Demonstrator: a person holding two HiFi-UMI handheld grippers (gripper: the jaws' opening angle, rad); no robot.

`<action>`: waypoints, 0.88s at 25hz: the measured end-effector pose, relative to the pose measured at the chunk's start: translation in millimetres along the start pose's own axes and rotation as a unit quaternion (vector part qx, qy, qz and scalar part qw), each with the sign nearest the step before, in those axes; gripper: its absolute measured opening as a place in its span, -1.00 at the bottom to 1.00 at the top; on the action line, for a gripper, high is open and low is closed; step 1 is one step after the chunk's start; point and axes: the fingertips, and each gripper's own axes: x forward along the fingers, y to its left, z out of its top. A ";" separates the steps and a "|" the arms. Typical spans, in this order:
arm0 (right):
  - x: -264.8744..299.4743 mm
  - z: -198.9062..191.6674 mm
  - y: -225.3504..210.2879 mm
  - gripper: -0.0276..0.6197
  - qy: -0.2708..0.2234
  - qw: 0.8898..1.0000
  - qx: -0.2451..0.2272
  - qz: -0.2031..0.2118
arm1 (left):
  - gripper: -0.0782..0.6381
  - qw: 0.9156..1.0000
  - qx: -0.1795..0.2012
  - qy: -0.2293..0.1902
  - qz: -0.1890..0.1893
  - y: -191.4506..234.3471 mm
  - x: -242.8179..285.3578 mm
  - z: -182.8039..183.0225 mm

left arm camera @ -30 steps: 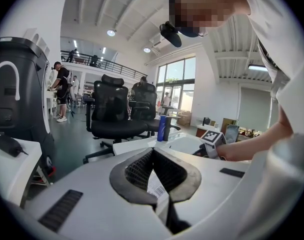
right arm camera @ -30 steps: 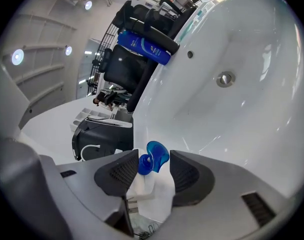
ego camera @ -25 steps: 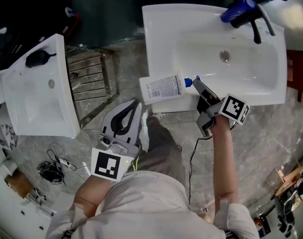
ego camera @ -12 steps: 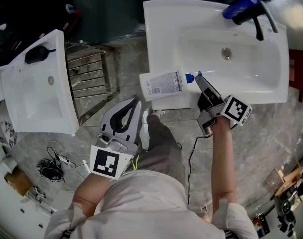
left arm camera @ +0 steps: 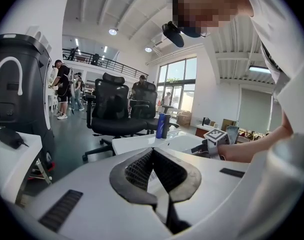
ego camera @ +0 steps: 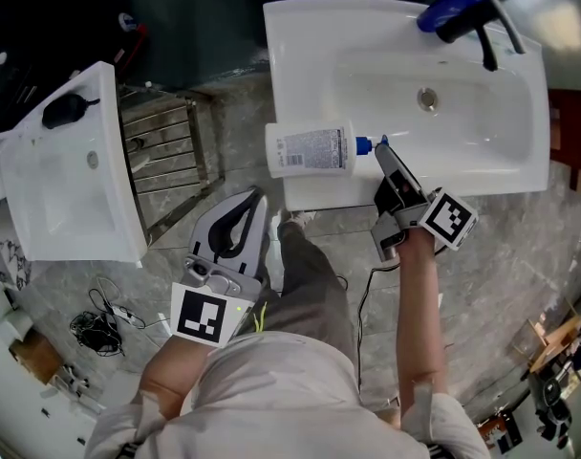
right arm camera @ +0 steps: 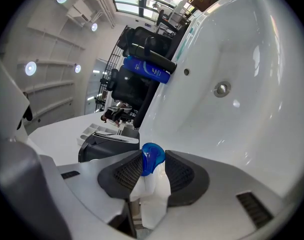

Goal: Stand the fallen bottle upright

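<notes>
The bottle (ego camera: 310, 150) lies on its side on the sink's (ego camera: 295, 55) near-left rim, blue cap (ego camera: 363, 145) pointing right. The right gripper (ego camera: 381, 151) is clamped on the cap end. The left gripper (ego camera: 255, 202), jaws together, hangs near the person. Best to pivot slowly about the base, holding firmly, and keep the base away from the rim's edge.

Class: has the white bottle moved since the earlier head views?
Yes. The white bottle has shifted away from the front rim of the washbasin, toward the bowl, its neck held in the right gripper.
</notes>
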 end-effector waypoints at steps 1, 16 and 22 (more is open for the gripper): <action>-1.4 0.5 -0.4 -0.45 -0.005 1.000 -0.003 -0.004 | -0.73 1.000 -0.001 0.000 0.000 -0.2 0.3 -1.5; -26.1 19.3 32.6 -0.45 -0.068 0.994 -0.085 -0.022 | -0.74 1.000 0.001 -0.008 0.000 2.5 -15.0 -1.0; -32.9 20.5 50.1 -0.45 -0.085 0.989 -0.119 -0.035 | -0.74 1.000 0.001 -0.012 -0.005 3.4 -22.5 2.6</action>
